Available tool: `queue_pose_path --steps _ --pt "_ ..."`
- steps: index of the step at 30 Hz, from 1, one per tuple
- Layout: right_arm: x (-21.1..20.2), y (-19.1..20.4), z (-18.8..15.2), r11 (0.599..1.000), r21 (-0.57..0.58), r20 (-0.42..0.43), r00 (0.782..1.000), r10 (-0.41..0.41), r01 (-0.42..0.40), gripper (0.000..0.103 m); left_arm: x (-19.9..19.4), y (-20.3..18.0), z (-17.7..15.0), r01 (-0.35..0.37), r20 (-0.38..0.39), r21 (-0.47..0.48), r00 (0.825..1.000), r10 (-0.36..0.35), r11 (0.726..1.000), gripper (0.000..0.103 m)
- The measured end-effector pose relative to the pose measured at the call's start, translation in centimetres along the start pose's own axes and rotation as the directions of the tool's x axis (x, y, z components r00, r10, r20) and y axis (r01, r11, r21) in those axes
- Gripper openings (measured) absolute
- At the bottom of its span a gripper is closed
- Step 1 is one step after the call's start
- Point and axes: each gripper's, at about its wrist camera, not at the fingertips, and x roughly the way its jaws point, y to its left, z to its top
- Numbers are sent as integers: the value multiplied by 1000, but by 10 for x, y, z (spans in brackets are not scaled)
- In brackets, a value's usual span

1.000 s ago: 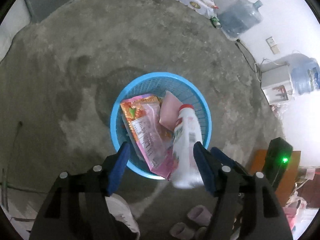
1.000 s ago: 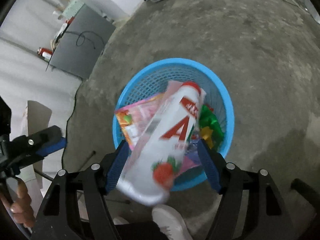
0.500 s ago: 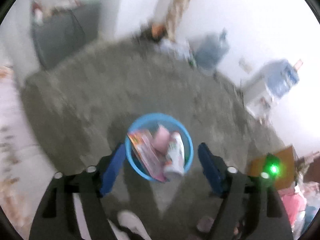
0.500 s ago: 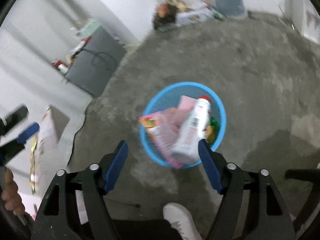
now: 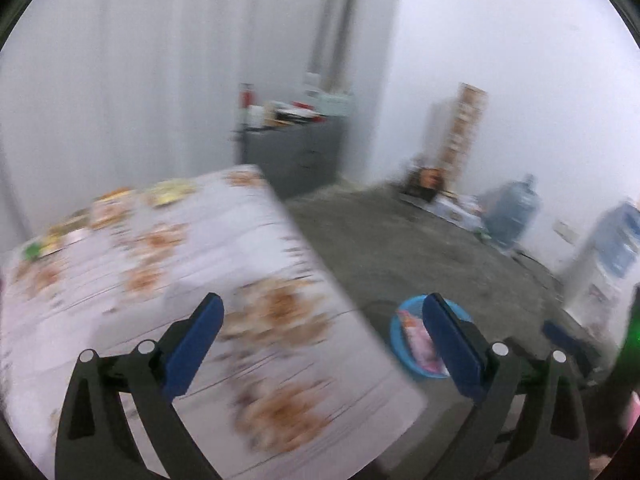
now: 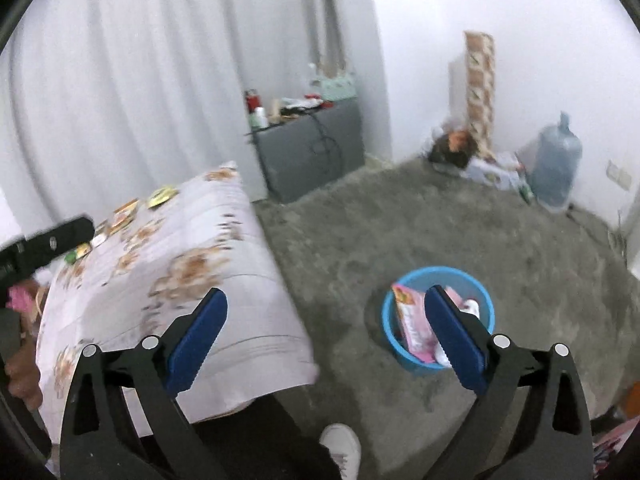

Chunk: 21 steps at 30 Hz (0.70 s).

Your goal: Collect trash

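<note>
The blue mesh basket [image 6: 404, 356] stands on the grey floor and holds a pink snack wrapper [image 6: 412, 320] and a white bottle [image 6: 472, 306]. My right gripper [image 6: 326, 340] is high above the floor and back from the basket, jaws opening, nothing between them. In the blurred left wrist view my left gripper [image 5: 324, 344] hangs over the corner of the table, jaws opening and empty, with the basket [image 5: 394, 332] behind its right finger. Small wrappers [image 6: 160, 196] lie at the far end of the floral-cloth table [image 6: 168, 280].
A grey cabinet [image 6: 312, 156] with clutter on top stands against the curtain. A water jug [image 6: 556, 164] and boxes sit along the back wall. A person's shoe [image 6: 340, 444] is at the bottom, and a hand [image 6: 20, 364] at the left edge.
Both grippers rose and drew back from the basket while tilting up. The white bottle left the jaws and lies in the basket. Both jaws widened. The table came into view.
</note>
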Motion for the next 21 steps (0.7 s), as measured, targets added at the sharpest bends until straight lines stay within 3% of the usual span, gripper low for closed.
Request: queue_pose_path --steps 4,6,9,12,16,18,21 --pt "-13 31 -8 995 -103 16 1000 -11 12 95 -32 27 -31 -123 2 -30 992 123 992 97" --pt "-17 45 -17 987 -159 23 999 -31 35 95 -42 30 -48 -198 -2 -31 980 198 980 97" --pt "-14 59 -32 978 -204 -41 998 -47 38 95 -53 36 -72 -310 -37 -23 950 309 950 97" --pt "-7 69 -52 972 -233 -106 992 -61 35 95 -62 45 -99 -322 -94 -38 944 317 946 97" --pt "-13 83 -73 963 -269 -161 986 -33 -12 95 -57 62 -125 -352 -216 -74 919 330 933 97" --pt "-15 85 -79 956 -292 -174 984 -37 -15 95 -55 68 -131 -372 -247 -86 907 342 924 97" --pt "-16 88 -85 948 -318 -187 981 -54 -8 95 -56 71 -134 -385 -249 -97 902 352 918 97"
